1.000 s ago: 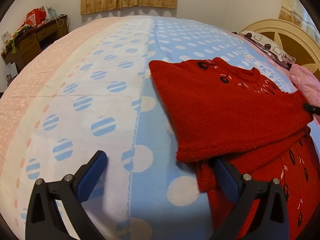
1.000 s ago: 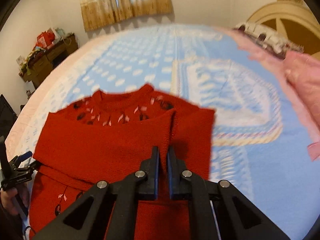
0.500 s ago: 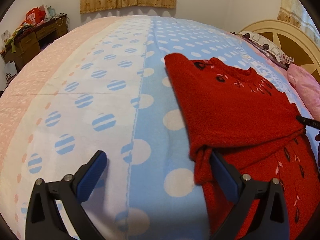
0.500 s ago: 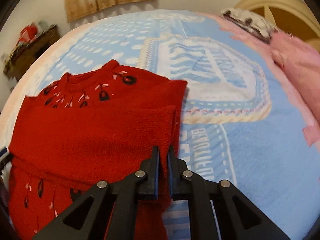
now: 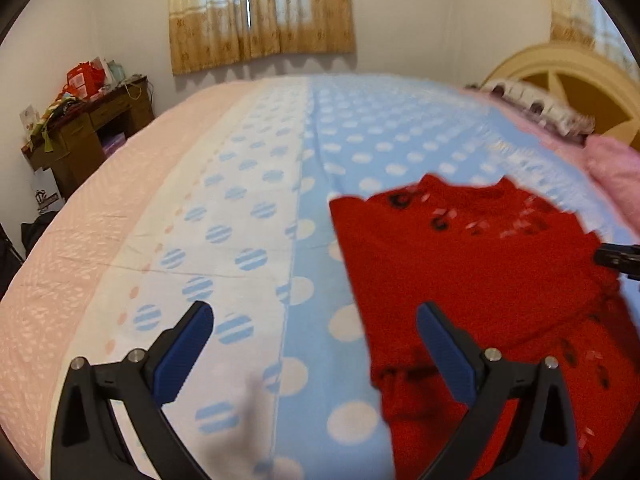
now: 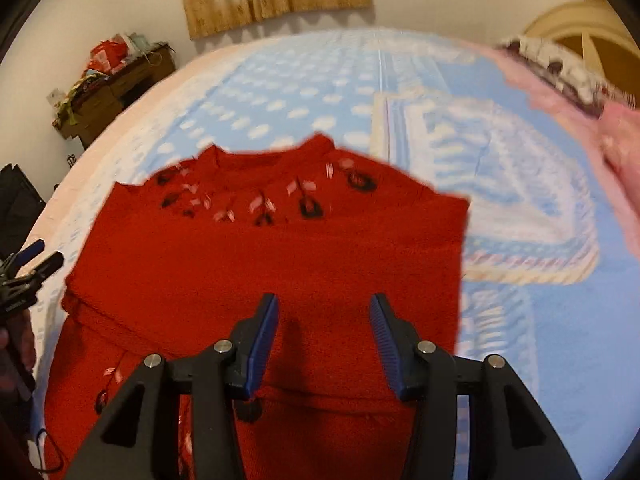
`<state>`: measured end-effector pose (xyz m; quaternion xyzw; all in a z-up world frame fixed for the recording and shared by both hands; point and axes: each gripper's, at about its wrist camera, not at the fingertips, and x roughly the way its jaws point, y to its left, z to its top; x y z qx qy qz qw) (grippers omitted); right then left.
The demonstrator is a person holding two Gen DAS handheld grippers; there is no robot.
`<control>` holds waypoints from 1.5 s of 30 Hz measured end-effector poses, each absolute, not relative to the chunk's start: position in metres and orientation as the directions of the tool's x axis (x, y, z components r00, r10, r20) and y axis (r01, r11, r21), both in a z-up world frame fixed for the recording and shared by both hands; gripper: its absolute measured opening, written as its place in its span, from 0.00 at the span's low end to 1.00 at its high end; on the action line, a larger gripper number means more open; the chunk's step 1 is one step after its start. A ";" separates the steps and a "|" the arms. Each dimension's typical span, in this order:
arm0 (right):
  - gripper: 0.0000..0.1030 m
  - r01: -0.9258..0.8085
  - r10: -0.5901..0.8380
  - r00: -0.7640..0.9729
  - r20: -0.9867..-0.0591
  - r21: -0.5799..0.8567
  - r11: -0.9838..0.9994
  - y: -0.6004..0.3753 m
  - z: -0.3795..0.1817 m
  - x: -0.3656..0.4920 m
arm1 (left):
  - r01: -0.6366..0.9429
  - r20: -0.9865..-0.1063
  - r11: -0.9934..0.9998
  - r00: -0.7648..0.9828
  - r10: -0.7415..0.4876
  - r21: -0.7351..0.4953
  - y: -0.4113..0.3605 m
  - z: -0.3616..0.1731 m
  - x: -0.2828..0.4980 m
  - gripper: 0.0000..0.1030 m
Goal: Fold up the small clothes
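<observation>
Polka-dot bed (image 5: 248, 184), folded red sweater (image 6: 280, 264) flat, left hand-held gripper (image 5: 316, 344) and right hand-held gripper (image 6: 324, 336) both agape, empty.

— What lies on the bed?
— A red sweater (image 5: 472, 280), folded, on the blue dotted blanket (image 5: 340, 152), to the right.
— And the left gripper (image 5: 314, 346)?
— Jaws wide apart, nothing between them; its right finger stands over the sweater's near left edge.
— Anything else?
— The right gripper's tip (image 5: 618, 258) shows at the sweater's right edge; a cluttered desk (image 5: 88, 124) stands far left.
</observation>
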<state>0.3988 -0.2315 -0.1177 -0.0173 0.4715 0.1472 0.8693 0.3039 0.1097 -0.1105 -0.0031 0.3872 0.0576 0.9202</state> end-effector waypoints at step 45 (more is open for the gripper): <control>0.58 -0.233 0.105 0.615 -0.781 -0.053 0.971 -0.237 -0.108 0.337 | -0.090 -0.733 0.995 0.675 0.084 0.032 0.092 -0.117 0.266 1.00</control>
